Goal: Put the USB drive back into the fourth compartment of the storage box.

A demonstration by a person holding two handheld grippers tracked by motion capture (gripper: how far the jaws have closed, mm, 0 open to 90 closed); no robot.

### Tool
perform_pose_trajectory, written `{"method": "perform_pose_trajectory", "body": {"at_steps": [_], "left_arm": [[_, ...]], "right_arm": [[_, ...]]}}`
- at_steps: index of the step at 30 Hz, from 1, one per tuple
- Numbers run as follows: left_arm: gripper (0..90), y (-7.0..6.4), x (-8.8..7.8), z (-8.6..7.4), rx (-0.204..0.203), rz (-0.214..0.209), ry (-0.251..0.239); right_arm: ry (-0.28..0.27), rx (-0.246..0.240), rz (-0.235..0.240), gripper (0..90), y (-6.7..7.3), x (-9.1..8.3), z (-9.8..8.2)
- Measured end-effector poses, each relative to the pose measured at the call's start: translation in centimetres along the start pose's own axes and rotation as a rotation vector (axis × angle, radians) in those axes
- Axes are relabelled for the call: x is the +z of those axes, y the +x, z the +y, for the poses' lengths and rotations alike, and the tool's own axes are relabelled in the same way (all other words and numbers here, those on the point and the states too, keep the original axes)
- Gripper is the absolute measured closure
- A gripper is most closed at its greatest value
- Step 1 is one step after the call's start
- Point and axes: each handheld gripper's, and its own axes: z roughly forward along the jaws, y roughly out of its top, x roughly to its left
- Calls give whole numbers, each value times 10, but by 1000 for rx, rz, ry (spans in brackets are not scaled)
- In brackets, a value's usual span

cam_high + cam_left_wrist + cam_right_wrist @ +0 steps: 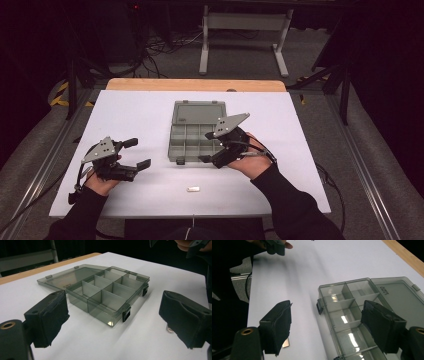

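A grey see-through compartment box (186, 145) lies open at the middle of the white tabletop (130, 110), its lid (198, 112) flat on the far side. Its compartments look empty in the left gripper view (110, 290) and the right gripper view (342, 302). My left gripper (138, 153) rests open at the left, jaws pointing at the box, nothing between them (113, 312). My right gripper (206, 147) hovers open over the box's right front corner, jaws astride its edge (328, 315). A small pale metal piece (193, 189) lies near the front edge, also seen by the left pad (286, 343).
A wooden table edge (195, 84) runs behind the white top. On the floor beyond stand a grey metal frame (245, 30), loose cables (160, 47) and dark stand legs at both sides. A cable trails off the table's right side (327, 180).
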Motion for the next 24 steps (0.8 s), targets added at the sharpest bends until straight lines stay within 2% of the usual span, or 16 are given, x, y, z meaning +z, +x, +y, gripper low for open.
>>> {"method": "perform_pose_trajectory", "body": {"at_steps": [6,9,13,15,17,20,24], "left_arm": [[94,0,0,0,5,3,-4],[94,1,0,0,1,1,-5],[94,1,0,0,2,0,-6],[94,1,0,0,3,0,-6],[94,1,0,0,3,0,-6],[94,1,0,0,2,-1,-10],[94,1,0,0,2,0,-9]], "right_arm": [[35,-22,22,258,8,6,4],[73,-40,32,262,11,11,5],[123,-47,50,266,16,19,4],[132,-50,54,274,16,20,4],[167,-46,72,283,17,23,4],[187,-42,82,287,19,26,4],[223,-63,94,287,23,32,3]]}}
